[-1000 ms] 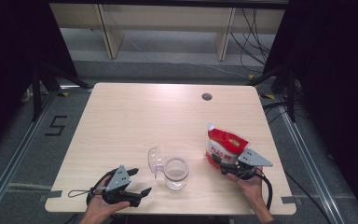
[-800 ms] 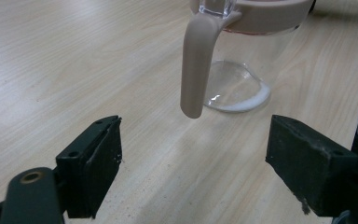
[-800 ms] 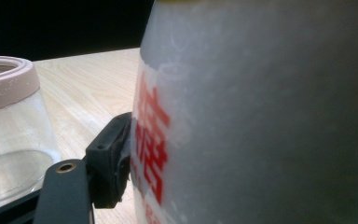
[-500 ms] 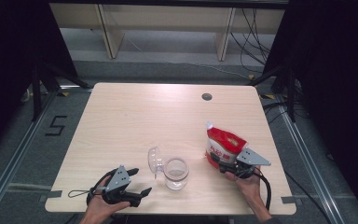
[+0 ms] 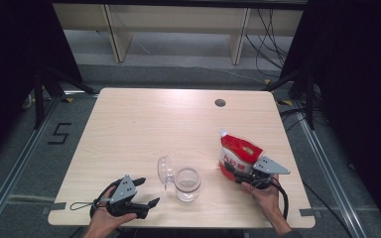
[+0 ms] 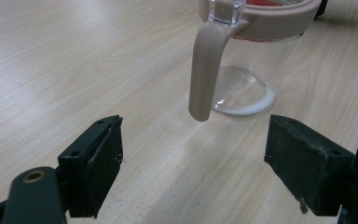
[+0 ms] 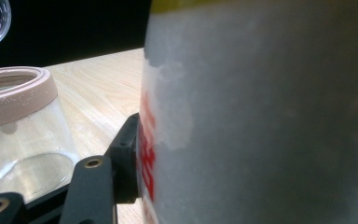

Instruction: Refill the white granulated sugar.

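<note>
On the desk (image 5: 144,124), seen from the high view, the red-and-white pouch (image 5: 238,153) stands tilted at about four o'clock from the desk's centre, near the right edge, its spout corner pointing up toward eleven o'clock. The right gripper (image 5: 235,173) sits at the pouch's five o'clock side, held by the right hand (image 5: 265,191), and its fingers have just been closing with the pouch between them. In the right gripper view one black finger (image 7: 126,158) lies flat against the pouch's side (image 7: 261,116), which bulges close in front of the camera, so the fingers hold the pouch at a middling width. The glass jar (image 5: 187,183) stands at six o'clock from the desk's centre, just beside the pouch at its nine o'clock side but apart from it; its clear lid (image 5: 164,171) is swung open and stands up at the jar's ten o'clock. The jar has a pinkish rim (image 7: 14,93) and a pinkish clasp (image 6: 205,74) hanging down its side. The left gripper (image 5: 146,196), in the left hand (image 5: 106,220), rests near the front edge at about nine o'clock of the jar, well apart from the pouch. Its fingers (image 6: 93,163) stand wide with nothing between them, the jar's clasp ahead of the gap.
</note>
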A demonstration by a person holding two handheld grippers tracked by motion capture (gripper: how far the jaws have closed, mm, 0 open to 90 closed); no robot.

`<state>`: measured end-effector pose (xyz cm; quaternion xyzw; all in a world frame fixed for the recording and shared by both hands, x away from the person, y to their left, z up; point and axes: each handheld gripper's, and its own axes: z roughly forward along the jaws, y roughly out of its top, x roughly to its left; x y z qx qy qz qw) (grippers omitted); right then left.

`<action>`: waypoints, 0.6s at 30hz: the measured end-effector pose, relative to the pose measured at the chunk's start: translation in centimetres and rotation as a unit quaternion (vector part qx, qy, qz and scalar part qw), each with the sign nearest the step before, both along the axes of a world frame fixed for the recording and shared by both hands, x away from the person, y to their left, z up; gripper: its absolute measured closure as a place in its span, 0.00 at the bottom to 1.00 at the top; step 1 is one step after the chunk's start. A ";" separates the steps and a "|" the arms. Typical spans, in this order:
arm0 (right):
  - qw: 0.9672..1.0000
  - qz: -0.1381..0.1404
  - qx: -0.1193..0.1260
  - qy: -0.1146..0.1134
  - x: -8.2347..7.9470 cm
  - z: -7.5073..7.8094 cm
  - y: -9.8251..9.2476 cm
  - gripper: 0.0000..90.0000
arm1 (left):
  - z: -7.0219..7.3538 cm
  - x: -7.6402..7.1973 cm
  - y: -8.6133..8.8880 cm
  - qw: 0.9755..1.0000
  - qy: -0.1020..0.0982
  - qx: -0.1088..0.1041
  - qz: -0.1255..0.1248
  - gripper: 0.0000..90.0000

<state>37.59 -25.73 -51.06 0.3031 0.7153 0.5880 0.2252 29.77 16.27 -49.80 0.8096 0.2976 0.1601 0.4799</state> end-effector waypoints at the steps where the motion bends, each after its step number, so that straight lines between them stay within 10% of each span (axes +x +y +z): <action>1: 1.000 0.000 0.000 0.003 -0.1 0.0 0.1 0.48 | -0.1 0.0 -0.1 1.000 -0.004 -0.002 -0.002 0.21; 11: 0.999 0.036 -0.023 -0.027 -0.2 0.8 0.1 0.49 | 0.2 -0.2 0.3 1.000 -0.013 0.005 -0.003 0.21; 15: 0.999 0.010 -0.021 -0.027 -0.8 1.9 0.1 0.49 | 0.1 -0.2 0.2 1.000 -0.008 0.000 -0.004 0.21; 18: 0.997 -0.004 -0.036 -0.069 -1.3 2.8 0.0 0.49 | 0.1 -0.2 0.2 1.000 -0.008 0.000 -0.005 0.21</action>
